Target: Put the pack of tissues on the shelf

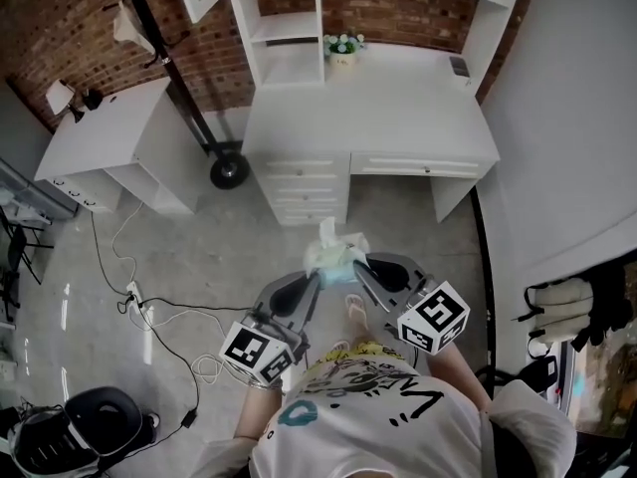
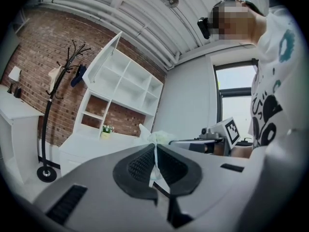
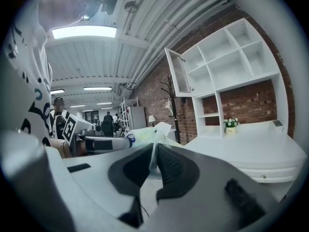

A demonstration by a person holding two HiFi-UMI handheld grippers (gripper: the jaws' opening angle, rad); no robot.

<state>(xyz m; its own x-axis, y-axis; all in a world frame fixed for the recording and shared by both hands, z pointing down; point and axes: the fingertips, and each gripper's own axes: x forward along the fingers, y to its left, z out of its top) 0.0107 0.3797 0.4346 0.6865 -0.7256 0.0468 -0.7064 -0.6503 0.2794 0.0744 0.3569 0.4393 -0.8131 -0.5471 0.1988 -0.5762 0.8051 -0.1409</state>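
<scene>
Tissue pack [image 1: 336,257] at centre frame, pinched between left gripper [image 1: 315,283] and right gripper [image 1: 359,273]. Both jaw pairs closed tight on wrapper edges. Shelf [image 1: 290,40] at upper centre, well apart.

Head view: shelf [image 1: 286,40] top tiers cut off at 12 o'clock edge. Lower end of pack of tissues [image 1: 334,255] hidden under jaws of left gripper [image 1: 316,278] and right gripper [image 1: 360,267]; print unreadable. On counter [image 1: 398,118] at 1 o'clock, grey item [image 1: 458,66]: too small to identify.
</scene>
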